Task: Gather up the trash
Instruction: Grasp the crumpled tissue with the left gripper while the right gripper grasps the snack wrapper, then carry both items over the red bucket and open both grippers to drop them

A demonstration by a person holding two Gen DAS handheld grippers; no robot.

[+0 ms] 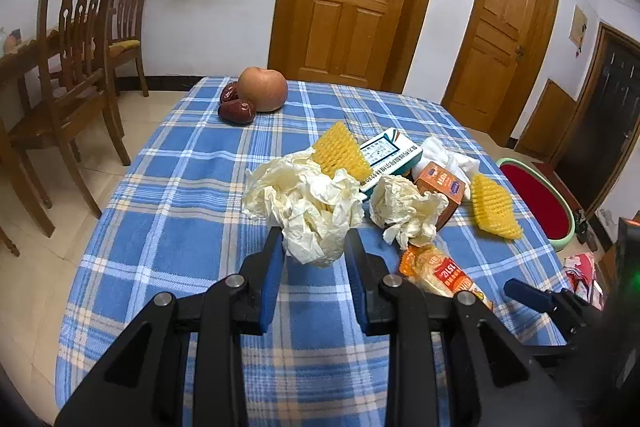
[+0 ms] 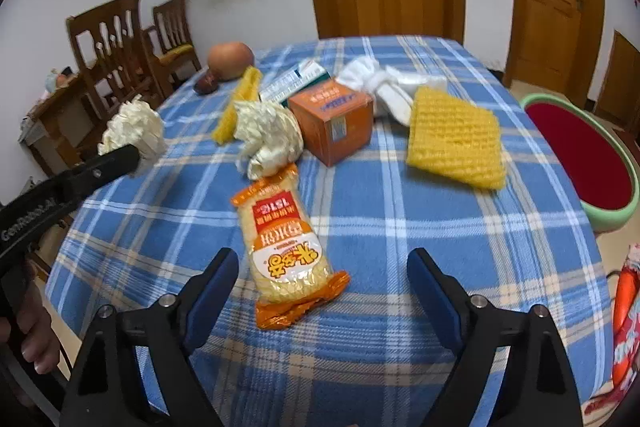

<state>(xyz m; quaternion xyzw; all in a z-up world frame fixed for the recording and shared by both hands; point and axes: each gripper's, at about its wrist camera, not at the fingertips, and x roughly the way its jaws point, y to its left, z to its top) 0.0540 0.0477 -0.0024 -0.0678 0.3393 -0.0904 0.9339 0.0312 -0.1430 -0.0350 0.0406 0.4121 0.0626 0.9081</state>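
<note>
Left claw [image 1: 314, 243] pinches crumpled cream tissue [image 1: 304, 203] above soft plaid cloth [image 1: 180, 219].

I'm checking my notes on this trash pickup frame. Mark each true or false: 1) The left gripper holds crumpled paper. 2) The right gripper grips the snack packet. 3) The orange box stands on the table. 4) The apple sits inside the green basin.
1) True: the left gripper is shut on the crumpled paper.
2) False: the right gripper is open; the snack packet lies on the table between its fingers.
3) True: the orange box stands on the tablecloth.
4) False: the apple sits on the table; the green basin is off to the side.
</note>
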